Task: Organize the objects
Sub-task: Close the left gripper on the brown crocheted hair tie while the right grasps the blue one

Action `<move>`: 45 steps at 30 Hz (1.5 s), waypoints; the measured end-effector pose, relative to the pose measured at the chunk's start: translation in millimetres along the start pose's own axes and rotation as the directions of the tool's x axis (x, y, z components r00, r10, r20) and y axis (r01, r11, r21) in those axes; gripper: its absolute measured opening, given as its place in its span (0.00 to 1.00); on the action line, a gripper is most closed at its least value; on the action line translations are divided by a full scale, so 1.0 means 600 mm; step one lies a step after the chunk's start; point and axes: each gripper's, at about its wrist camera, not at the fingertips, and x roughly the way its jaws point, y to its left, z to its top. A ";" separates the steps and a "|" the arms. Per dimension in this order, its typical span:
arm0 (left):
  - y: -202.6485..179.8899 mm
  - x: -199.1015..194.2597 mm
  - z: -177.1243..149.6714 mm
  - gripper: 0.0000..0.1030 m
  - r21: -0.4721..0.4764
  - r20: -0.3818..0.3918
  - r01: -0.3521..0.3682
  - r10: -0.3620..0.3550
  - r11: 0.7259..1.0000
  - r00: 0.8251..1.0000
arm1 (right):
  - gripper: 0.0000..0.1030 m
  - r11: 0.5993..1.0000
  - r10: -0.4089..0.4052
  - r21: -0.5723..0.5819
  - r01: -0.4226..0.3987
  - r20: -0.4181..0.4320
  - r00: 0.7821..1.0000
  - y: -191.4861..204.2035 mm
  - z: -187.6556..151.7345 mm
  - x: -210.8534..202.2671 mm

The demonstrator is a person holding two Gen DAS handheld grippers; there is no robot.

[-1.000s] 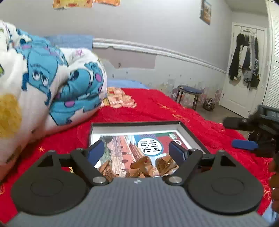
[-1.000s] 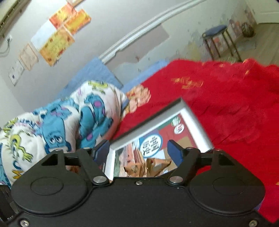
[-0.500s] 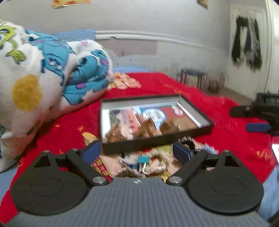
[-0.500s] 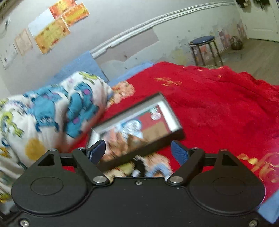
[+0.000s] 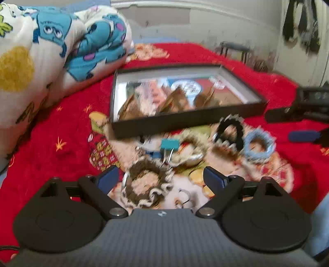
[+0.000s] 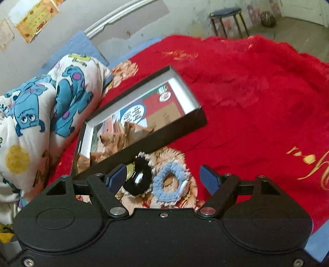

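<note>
A shallow black box (image 5: 185, 121) with several brown folded paper pieces (image 5: 174, 100) lies on the red blanket; it also shows in the right wrist view (image 6: 164, 131). In front of it lie a brown scrunchie (image 5: 147, 183), a beige one (image 5: 192, 147), a black one (image 5: 231, 131), a light blue one (image 5: 258, 146) and a teal binder clip (image 5: 169, 144). My left gripper (image 5: 161, 177) is open above the brown scrunchie. My right gripper (image 6: 163, 177) is open over the black scrunchie (image 6: 138, 178) and blue scrunchie (image 6: 169, 185).
A folded cartoon-print quilt (image 5: 51, 51) lies left of the box. The red blanket (image 6: 257, 102) stretches right. A stool (image 6: 226, 18) stands by the far wall. The right gripper shows at the right edge of the left wrist view (image 5: 304, 115).
Both grippers have drawn back from the box toward the near side. The scrunchies and clip in front of the box have come into view. Both stay open.
</note>
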 end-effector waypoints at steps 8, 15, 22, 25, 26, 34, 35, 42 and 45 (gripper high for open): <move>0.005 0.044 -0.007 0.80 0.034 -0.074 -0.101 0.103 0.994 0.992 | 0.72 0.992 -0.115 -0.065 0.110 -0.076 0.991 0.009 -0.022 0.033; 0.015 0.056 -0.001 0.54 -0.035 -0.119 -0.068 0.064 0.997 0.991 | 0.72 0.991 -0.116 -0.070 0.110 -0.094 0.989 0.009 -0.024 0.058; 0.004 0.045 -0.005 0.26 -0.016 -0.102 -0.036 0.034 0.999 0.994 | 0.70 0.986 -0.135 -0.109 0.126 -0.079 0.988 0.022 -0.030 0.068; 0.009 0.030 -0.006 0.26 -0.047 -0.106 -0.026 0.020 0.999 0.994 | 0.70 0.986 -0.136 -0.104 0.127 -0.077 0.988 0.029 -0.033 0.073; 0.011 0.024 -0.006 0.25 -0.056 -0.102 -0.018 0.012 0.998 0.995 | 0.70 0.985 -0.145 -0.108 0.137 -0.075 0.986 0.031 -0.034 0.075; 0.006 -0.001 0.007 0.26 -0.047 -0.033 -0.072 0.071 0.996 0.997 | 0.60 0.980 -0.174 -0.099 0.170 -0.032 0.984 0.037 -0.045 0.076; 0.008 -0.003 0.009 0.26 -0.054 -0.022 -0.074 0.073 0.996 0.997 | 0.56 0.984 -0.165 -0.071 0.163 -0.023 0.986 0.032 -0.044 0.075; 0.002 -0.008 0.014 0.26 -0.055 -0.006 -0.044 0.043 0.998 0.999 | 0.36 0.987 -0.161 -0.013 0.161 -0.028 0.987 0.017 -0.037 0.078; 0.000 -0.015 0.015 0.26 -0.062 0.005 -0.030 0.031 0.998 1.000 | 0.22 0.987 -0.157 0.028 0.158 -0.044 0.987 0.008 -0.036 0.078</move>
